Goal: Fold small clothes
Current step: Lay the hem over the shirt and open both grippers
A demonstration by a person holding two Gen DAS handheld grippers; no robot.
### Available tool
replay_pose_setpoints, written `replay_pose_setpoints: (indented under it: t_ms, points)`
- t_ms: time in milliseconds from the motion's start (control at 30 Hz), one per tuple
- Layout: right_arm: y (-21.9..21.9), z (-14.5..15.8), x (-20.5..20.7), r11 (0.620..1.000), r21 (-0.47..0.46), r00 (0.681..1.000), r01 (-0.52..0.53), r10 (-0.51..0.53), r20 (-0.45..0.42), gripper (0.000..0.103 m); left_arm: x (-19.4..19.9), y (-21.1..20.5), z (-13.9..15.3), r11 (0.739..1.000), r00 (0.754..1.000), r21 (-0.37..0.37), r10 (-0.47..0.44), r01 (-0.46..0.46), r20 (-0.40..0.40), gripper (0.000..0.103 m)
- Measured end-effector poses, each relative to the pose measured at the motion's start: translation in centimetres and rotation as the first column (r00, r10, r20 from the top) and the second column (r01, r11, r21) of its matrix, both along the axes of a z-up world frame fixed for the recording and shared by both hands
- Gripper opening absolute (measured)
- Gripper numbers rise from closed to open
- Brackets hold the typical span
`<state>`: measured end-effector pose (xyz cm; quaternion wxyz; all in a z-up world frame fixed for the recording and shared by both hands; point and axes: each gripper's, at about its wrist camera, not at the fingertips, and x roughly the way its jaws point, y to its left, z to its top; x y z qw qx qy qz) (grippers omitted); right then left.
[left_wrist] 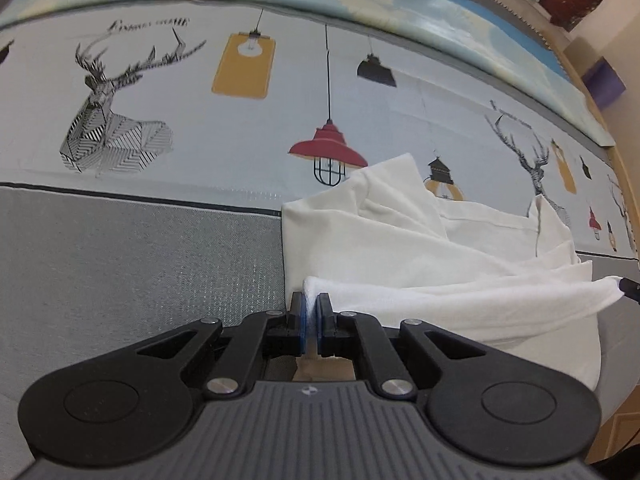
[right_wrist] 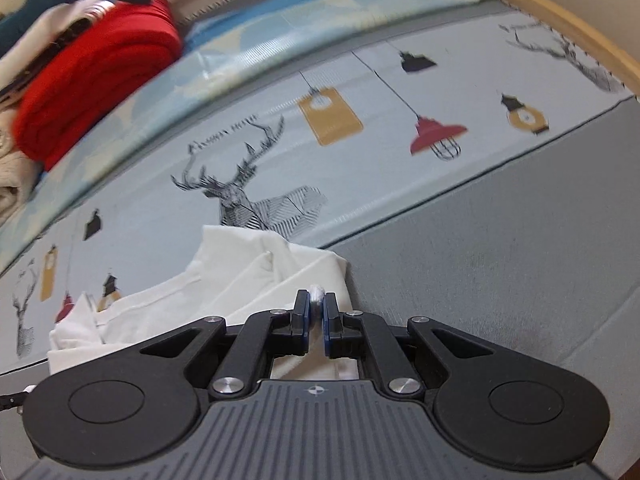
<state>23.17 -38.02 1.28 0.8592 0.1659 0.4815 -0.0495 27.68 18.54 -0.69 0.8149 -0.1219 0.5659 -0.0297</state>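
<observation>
White cloth, a small garment (left_wrist: 420,248), lies crumpled on the bed (left_wrist: 140,248) just ahead of both grippers, part of it on the grey band of the printed bedsheet (left_wrist: 200,128) and part on the band with stags and hanging lamps. The left gripper (left_wrist: 311,306) is clamped on a rolled edge of the garment, which runs from its blue pads off to the gripper's right, where it is drawn out to a taut corner. The right gripper (right_wrist: 317,304) pinches a small bunch of the same cloth (right_wrist: 224,280) between its pads; the rest spreads ahead and to its left (folds and a seam show there). Far beyond the right gripper, up and to its left, a folded red garment (right_wrist: 92,80) sits in a stack of other clothes, blurred. Grey sheet lies bare to the right gripper's right.
</observation>
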Motion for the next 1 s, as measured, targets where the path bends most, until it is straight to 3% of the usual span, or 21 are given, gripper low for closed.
replay_pose_setpoints:
  t_ms: [200,300,500,667,767,933,1000]
  points:
    - [-0.8,-0.8,0.7,0.997,0.007,0.997,0.080,-0.080,-0.017,0.010,0.2,0.0,1.1,0.999,0.999,-0.024,0.037,-0.036,0.032,0.013]
    - [-1.7,0.0,0.1,0.994,0.000,0.993,0.114,-0.114,0.021,0.015,-0.1,1.0,2.2,0.996,0.994,-0.047,0.073,-0.070,0.075,0.016]
    - [-3.9,1.5,-1.6,0.992,0.012,0.985,0.126,-0.127,0.118,0.021,-1.0,3.4,3.0,0.991,0.990,-0.050,0.124,-0.121,0.068,0.016]
    - [-5.3,1.3,-2.9,0.998,0.018,0.991,0.068,-0.070,0.113,0.024,-2.0,4.3,1.8,0.998,0.999,0.044,0.044,-0.044,0.002,0.016]
    - [-5.3,0.4,-3.4,1.000,0.009,0.997,-0.015,0.015,0.073,0.026,-2.7,3.7,1.0,0.995,0.999,0.090,-0.039,0.040,-0.019,0.031]
    - [-3.3,-1.5,-3.4,0.987,-0.050,0.989,-0.150,0.150,-0.003,0.027,-3.3,2.0,0.4,0.985,0.988,0.080,-0.151,0.152,-0.021,0.032]
    - [-2.3,-2.0,-3.2,0.981,-0.055,0.982,-0.188,0.188,-0.013,0.027,-3.3,0.8,0.4,0.977,0.980,0.080,-0.200,0.199,0.000,0.040]
